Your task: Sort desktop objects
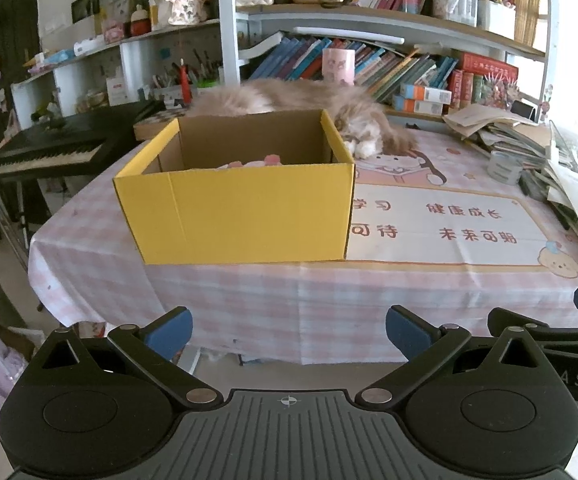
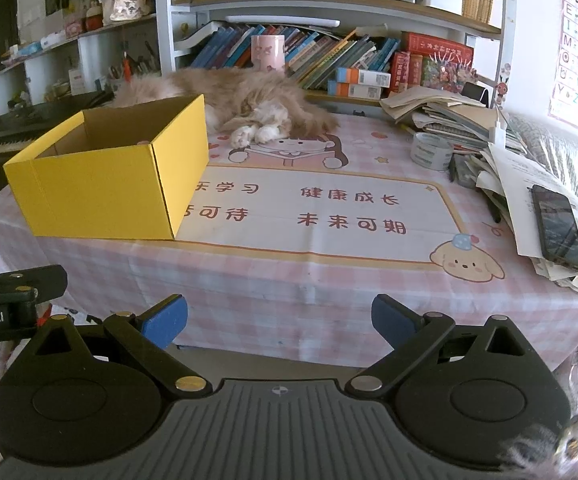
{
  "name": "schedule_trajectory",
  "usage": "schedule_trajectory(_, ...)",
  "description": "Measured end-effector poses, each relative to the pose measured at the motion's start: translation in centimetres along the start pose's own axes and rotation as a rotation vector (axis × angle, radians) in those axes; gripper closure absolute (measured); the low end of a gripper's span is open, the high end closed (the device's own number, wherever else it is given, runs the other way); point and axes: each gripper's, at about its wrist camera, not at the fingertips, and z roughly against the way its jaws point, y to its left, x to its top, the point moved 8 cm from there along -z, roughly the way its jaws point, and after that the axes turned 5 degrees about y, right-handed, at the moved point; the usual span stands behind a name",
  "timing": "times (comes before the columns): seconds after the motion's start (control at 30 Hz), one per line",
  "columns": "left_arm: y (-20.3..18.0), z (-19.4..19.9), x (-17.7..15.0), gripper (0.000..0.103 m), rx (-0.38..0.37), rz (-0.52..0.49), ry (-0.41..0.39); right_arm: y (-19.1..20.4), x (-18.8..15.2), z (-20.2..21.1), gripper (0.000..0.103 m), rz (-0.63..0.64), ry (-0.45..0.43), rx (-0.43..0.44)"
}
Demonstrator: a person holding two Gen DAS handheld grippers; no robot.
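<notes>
An open yellow cardboard box (image 1: 245,212) (image 2: 101,196) stands on the left part of the pink checked tablecloth (image 1: 369,300) (image 2: 309,280). Something pink (image 1: 265,161) shows low inside it. My left gripper (image 1: 289,334) hangs open and empty in front of the table's near edge, below the box. To its right, my right gripper (image 2: 279,322) is also open and empty, off the front edge. A roll of tape (image 2: 431,151) (image 1: 503,166) lies at the right, beside a pile of papers. A dark phone (image 2: 559,226) rests on those papers.
A long-haired cat (image 1: 309,104) (image 2: 249,104) lies behind the box along the table's far side. A heap of books and papers (image 2: 489,136) fills the right edge. Bookshelves (image 2: 329,4) rise behind. A keyboard (image 1: 45,156) stands at the left, off the table.
</notes>
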Motion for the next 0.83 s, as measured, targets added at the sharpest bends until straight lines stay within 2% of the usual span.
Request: schedule_trajectory(0.83,-0.81,-0.49,-0.57,0.000,-0.019,-0.013,0.029,-0.85,-0.63,-0.58,0.004,-0.027,0.036,0.002)
